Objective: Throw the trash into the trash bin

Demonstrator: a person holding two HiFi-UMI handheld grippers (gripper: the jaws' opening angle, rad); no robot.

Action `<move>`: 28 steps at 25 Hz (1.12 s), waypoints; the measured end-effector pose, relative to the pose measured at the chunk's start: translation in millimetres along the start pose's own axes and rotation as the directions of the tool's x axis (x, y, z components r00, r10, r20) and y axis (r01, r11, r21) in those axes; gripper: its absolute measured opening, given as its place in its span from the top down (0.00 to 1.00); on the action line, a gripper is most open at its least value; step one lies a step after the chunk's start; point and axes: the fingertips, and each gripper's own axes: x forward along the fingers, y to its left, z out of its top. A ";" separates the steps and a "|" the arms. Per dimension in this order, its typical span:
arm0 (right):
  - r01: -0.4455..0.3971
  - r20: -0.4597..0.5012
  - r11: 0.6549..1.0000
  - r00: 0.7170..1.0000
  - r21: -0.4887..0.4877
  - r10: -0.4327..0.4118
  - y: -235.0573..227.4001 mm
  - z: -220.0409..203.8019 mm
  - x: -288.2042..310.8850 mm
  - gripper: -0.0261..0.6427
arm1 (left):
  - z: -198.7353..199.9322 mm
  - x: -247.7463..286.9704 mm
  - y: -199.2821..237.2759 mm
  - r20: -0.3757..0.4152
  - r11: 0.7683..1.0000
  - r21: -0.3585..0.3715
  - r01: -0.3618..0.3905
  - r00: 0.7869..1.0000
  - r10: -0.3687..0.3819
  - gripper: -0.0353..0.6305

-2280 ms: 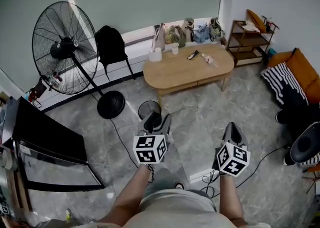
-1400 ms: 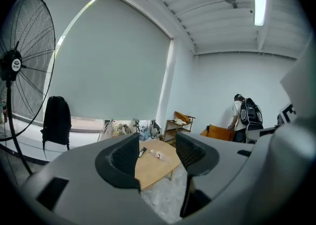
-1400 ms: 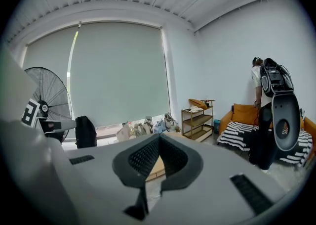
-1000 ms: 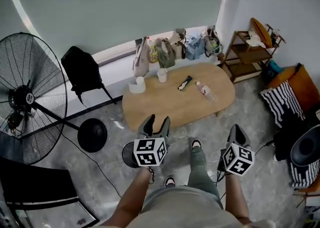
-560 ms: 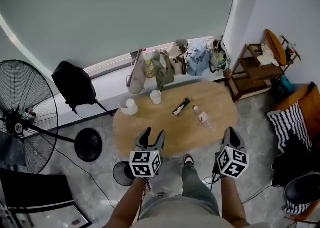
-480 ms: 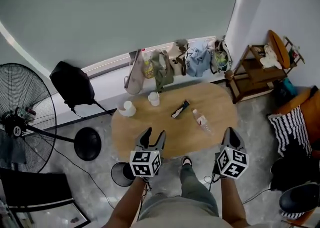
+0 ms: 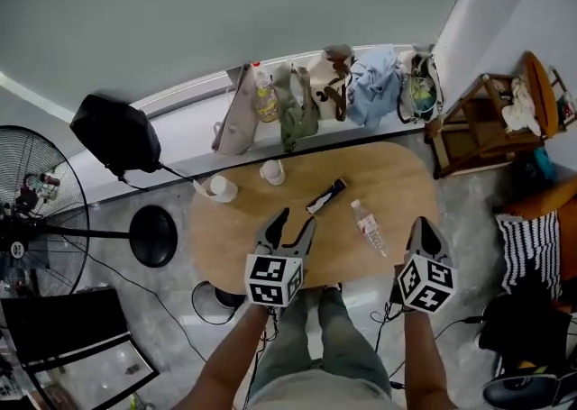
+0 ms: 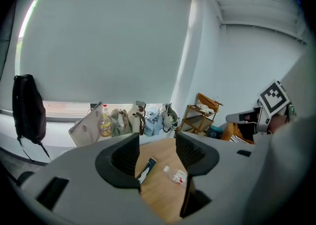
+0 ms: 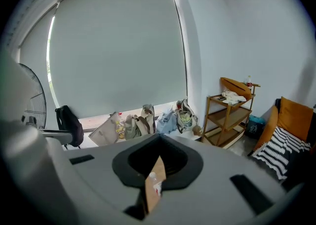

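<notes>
On the oval wooden table (image 7: 234,237) lie a clear plastic bottle (image 7: 368,226) with a red label and a black wrapper (image 7: 325,196). A black wire trash bin (image 7: 204,304) stands on the floor at the table's near left edge, partly under it. My left gripper (image 7: 290,226) hovers open and empty over the table's near edge. In the left gripper view the left gripper (image 8: 157,147) frames the wrapper (image 8: 146,166) and the bottle (image 8: 177,175) between its jaws. My right gripper (image 7: 424,230) is shut and empty just right of the bottle; in its own view the right gripper (image 9: 159,156) leaves only a thin slit.
A white cup (image 7: 272,171) and a white roll (image 7: 217,187) sit on the table's far left. Bags and a yellow bottle (image 7: 264,102) line the window ledge. A wooden shelf (image 7: 487,120) stands at the right, a floor fan (image 7: 36,219) at the left. Cables cross the floor.
The person has walked up to the table. Both grippers now reach its near edge, and the bin has slid to the table's lower left. Jaw states are unchanged.
</notes>
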 end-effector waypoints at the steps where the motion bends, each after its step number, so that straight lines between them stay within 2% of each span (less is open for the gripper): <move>1: -0.001 -0.002 1.000 1.000 0.010 0.001 2.3 -1.5 6.7 0.95 | -1.5 5.8 3.6 -0.003 1.000 0.007 0.004 1.000 -0.004 0.59; 5: -0.008 -0.024 0.999 1.000 0.040 0.009 10.4 -15.4 28.7 0.95 | -20.0 25.4 16.5 -0.044 1.000 0.006 0.031 0.999 -0.031 0.59; 9: -0.005 -0.059 0.998 0.998 0.058 0.008 11.7 -47.2 61.4 0.95 | -54.9 55.5 31.2 -0.094 0.998 0.010 0.057 0.994 -0.056 0.59; 20: 0.021 -0.166 0.994 0.986 0.110 -0.003 3.6 -173.8 139.6 0.95 | -198.1 139.5 57.5 -0.231 0.992 0.038 0.117 0.967 -0.105 0.59; 23: 0.046 -0.200 0.991 0.980 0.125 -0.020 -5.2 -193.7 141.1 0.95 | -218.1 150.3 55.2 -0.263 0.989 0.043 0.140 0.957 -0.124 0.59; 28: 0.079 -0.236 0.987 0.971 0.139 -0.044 -18.4 -210.5 140.3 0.95 | -234.1 170.4 55.6 -0.318 0.978 0.102 0.180 0.938 -0.140 0.59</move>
